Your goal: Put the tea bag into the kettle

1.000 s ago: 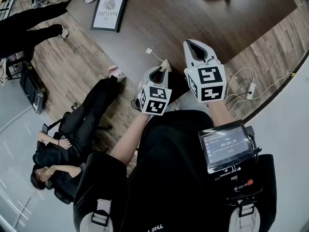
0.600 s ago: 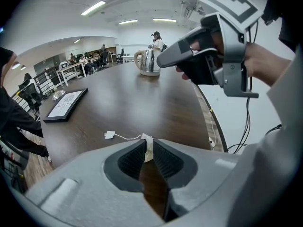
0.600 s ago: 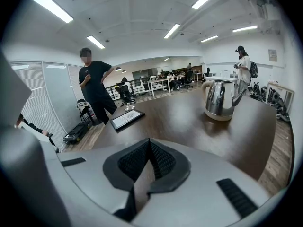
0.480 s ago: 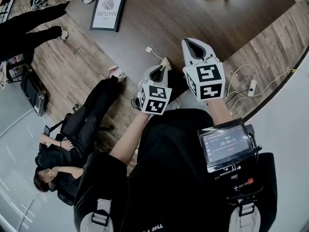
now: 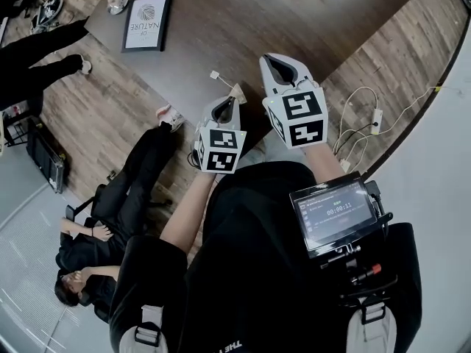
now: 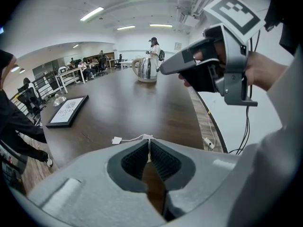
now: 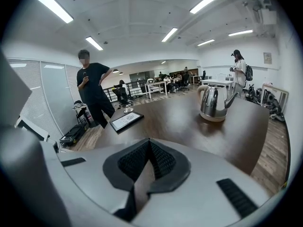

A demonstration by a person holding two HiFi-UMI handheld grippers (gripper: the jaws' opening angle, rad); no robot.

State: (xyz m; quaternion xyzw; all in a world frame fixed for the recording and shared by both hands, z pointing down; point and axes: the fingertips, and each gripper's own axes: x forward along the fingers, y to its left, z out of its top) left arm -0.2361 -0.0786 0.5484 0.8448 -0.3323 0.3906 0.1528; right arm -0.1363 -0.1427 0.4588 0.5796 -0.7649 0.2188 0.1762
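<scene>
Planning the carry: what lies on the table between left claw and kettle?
Only the tea bag's tag, right before the left claw, which just closed on the tea bag; beyond it bare tabletop up to the kettle, as the left gripper view shows.

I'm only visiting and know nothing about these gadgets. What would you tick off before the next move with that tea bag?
1. Grip: ok. The left gripper is shut on the pale paper tea bag, with its string and white tag trailing ahead.
2. Spare hand: ok. The right gripper is shut with nothing between its jaws.
3. Target: ok. The shiny steel kettle stands upright on the dark wooden table.
4. Kettle open at the top: cannot tell from here.
5. Way clear: ok. Only a black-framed picture lies off to one side.
</scene>
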